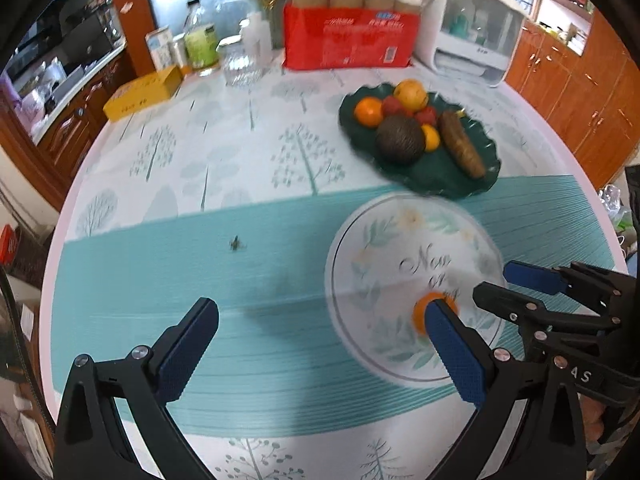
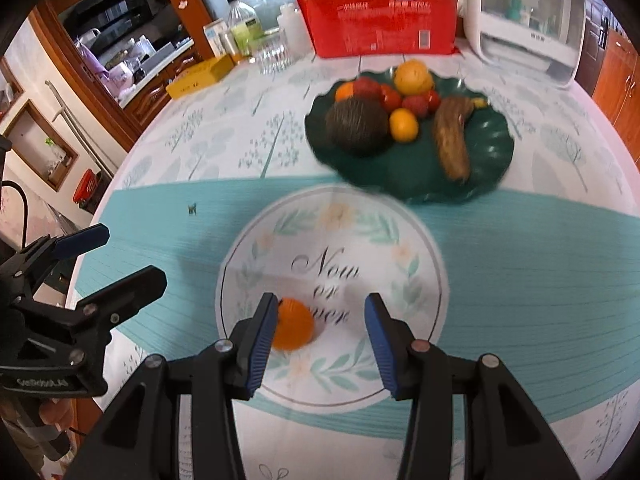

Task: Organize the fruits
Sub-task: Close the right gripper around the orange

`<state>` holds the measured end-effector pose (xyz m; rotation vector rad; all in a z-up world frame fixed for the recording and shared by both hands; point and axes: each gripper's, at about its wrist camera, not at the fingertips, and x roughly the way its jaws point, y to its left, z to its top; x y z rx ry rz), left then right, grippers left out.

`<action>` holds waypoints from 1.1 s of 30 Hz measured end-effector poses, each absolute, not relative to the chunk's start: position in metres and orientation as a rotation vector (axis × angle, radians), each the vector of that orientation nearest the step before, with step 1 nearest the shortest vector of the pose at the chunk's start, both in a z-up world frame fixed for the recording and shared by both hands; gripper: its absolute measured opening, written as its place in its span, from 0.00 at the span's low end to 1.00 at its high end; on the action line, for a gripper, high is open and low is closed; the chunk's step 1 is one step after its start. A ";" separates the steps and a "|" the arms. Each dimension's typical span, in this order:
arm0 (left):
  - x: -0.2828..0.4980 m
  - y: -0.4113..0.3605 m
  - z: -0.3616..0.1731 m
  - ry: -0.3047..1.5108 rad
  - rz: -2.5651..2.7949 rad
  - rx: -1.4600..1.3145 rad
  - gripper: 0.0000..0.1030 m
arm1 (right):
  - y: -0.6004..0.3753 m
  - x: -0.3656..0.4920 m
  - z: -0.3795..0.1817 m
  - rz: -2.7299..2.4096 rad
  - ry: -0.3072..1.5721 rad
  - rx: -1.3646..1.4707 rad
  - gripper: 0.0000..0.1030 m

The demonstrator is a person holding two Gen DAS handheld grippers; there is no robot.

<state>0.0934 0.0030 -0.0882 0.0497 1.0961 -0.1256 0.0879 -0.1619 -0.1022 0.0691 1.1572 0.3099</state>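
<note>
A dark green plate (image 1: 436,176) (image 2: 412,176) holds several fruits: oranges, red fruits, a brown round fruit (image 1: 400,140) (image 2: 357,126) and a brown banana (image 1: 460,144) (image 2: 452,140). A white floral plate (image 1: 384,256) (image 2: 400,240) lies in front of it with one small orange (image 1: 420,310) (image 2: 294,324) on it. My right gripper (image 2: 320,316) (image 1: 490,280) is open over the white plate; the orange lies beside its left finger. My left gripper (image 1: 324,320) (image 2: 124,256) is open and empty, left of the white plate.
At the table's far side stand a red package with jars (image 1: 348,36), a white appliance (image 1: 472,28), a yellow box (image 1: 140,94), a glass jar (image 1: 240,62) and bottles (image 1: 200,40). A small dark speck (image 1: 237,244) lies on the teal cloth. Wooden cabinets line the right.
</note>
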 end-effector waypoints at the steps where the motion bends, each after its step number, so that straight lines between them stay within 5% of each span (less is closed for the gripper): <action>1: 0.092 0.006 -0.092 1.104 -0.119 0.039 0.99 | -0.159 0.086 -0.105 0.314 1.164 0.068 0.44; 33: 0.083 0.028 -0.124 1.163 -0.085 -0.027 0.99 | -0.121 0.082 -0.141 0.338 1.185 0.039 0.38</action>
